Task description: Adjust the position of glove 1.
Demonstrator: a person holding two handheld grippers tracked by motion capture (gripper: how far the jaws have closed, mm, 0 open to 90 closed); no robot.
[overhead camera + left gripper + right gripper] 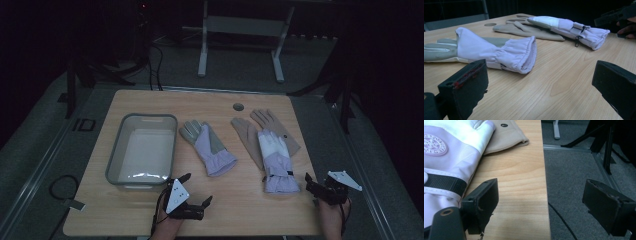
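A lavender glove with a grey palm (207, 145) lies mid-table, its cuff (524, 55) facing my left gripper (196, 190). That gripper is open a short way in front of the cuff, with nothing between its jaws (539, 82). To the right, a white and lavender glove (275, 160) rests on top of two beige gloves (250, 132). My right gripper (311, 189) hovers open at the table's right front corner, beside this glove's strapped cuff (449, 157). One of its jaws is over the wood and the other is past the table edge (546, 202).
A grey bin (142, 150) stands at the left of the wooden table (240, 205), just beyond my left gripper. A round hole (238, 107) sits near the far edge. Grey carpet (574, 182), a cable and dark stand legs lie off the right side.
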